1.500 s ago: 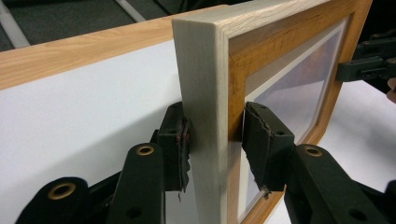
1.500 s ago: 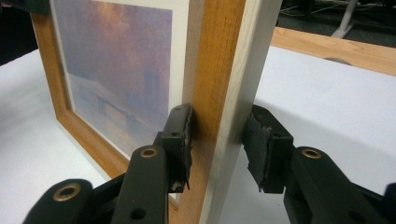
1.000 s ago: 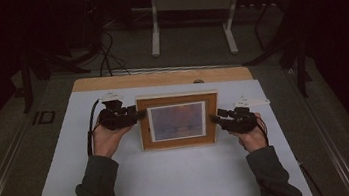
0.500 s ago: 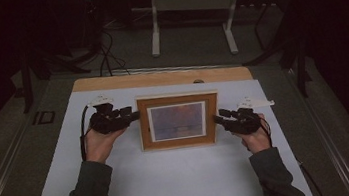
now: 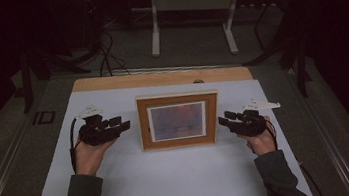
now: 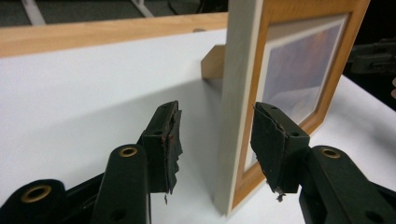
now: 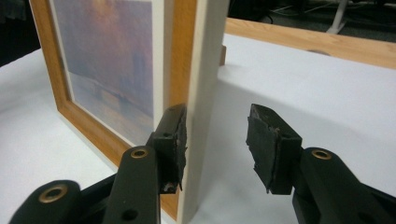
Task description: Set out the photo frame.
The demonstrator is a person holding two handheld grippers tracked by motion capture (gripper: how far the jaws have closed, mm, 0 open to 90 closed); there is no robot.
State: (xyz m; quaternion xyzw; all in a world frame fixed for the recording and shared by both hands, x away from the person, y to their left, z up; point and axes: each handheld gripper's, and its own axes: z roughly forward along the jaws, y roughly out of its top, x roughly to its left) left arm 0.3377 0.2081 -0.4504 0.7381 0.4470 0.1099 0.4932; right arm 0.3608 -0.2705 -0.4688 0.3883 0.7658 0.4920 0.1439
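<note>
A wooden picture frame [image 5: 176,100] holding a purple-and-orange print stands upright on the white tabletop [image 5: 172,179], propped by a wooden leg behind it [image 6: 212,63]. My left gripper [image 5: 124,126] is open, a short way left of the frame's left edge. In the left gripper view the frame's pale side edge [image 6: 238,93] lines up between the spread jaws of that gripper [image 6: 215,116], untouched. My right gripper [image 5: 222,121] is at the frame's right edge. In the right gripper view it [image 7: 215,121] straddles the frame's side edge [image 7: 201,70] with a clear gap at one pad.
A bare wooden strip [image 5: 160,78] runs along the table's far edge. Beyond it, on the dark floor, are the white legs of another table [image 5: 156,24] and some cables [image 5: 104,56]. Open white surface lies in front of the frame and behind it.
My left hand has drawn its gripper leftward and slightly toward me, away from the frame's left edge. The frame stands where it was, and the right gripper has barely shifted.
</note>
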